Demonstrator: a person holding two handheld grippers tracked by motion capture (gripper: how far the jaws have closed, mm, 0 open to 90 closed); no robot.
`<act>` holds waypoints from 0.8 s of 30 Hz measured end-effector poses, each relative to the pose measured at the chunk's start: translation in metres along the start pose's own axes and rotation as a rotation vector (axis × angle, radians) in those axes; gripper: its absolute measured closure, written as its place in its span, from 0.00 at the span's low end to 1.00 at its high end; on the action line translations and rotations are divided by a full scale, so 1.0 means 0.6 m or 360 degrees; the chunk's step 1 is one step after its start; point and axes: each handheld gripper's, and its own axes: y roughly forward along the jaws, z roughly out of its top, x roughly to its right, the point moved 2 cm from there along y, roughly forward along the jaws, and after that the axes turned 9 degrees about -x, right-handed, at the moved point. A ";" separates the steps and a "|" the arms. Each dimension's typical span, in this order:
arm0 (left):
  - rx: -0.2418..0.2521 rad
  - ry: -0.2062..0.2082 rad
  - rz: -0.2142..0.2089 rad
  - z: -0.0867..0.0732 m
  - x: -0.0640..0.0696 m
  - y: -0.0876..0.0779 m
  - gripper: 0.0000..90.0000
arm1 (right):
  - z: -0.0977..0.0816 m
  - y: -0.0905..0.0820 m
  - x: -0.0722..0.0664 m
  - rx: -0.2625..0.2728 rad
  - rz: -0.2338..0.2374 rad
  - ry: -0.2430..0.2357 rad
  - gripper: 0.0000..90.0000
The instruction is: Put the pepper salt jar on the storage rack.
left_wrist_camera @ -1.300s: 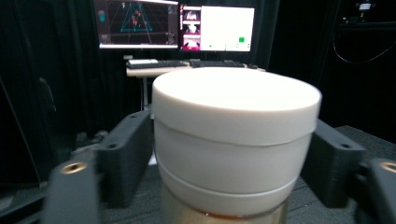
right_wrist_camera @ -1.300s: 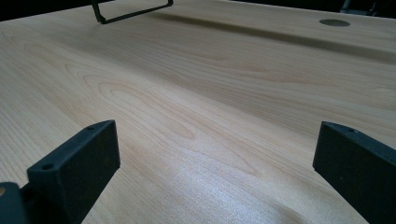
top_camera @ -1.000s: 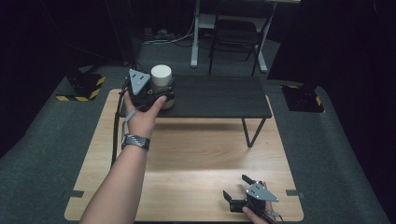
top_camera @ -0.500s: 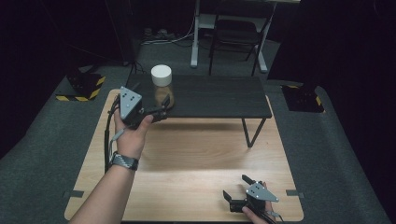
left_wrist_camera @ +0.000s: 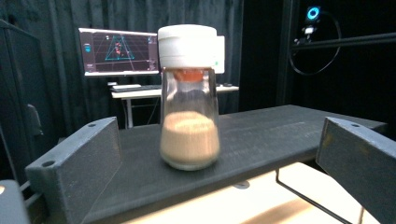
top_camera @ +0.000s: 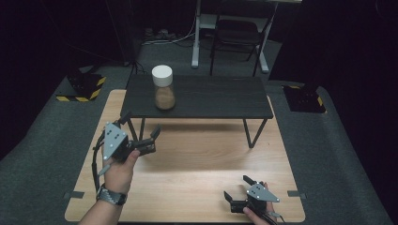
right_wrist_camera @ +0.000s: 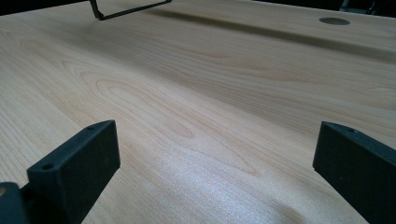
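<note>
Now left gripper (top_camera: 141, 132) has withdrawn, releasing the jar (top_camera: 164, 88)

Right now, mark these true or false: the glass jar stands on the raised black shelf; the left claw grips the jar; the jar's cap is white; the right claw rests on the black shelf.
1. The clear glass jar of tan powder stands upright on the raised black shelf. True.
2. The left claw grips the jar. False: it is open, in front of the shelf and apart from the jar.
3. The jar's round screw cap is white. True.
4. The right claw rests on the black shelf. False: it is open, low over the light wooden table.
</note>
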 end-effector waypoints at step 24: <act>-0.0187 -0.0011 0.0009 -0.187 -0.015 -0.092 0.01 | 0.002 0.001 -0.001 -0.0010 -0.0007 -0.0001 0.00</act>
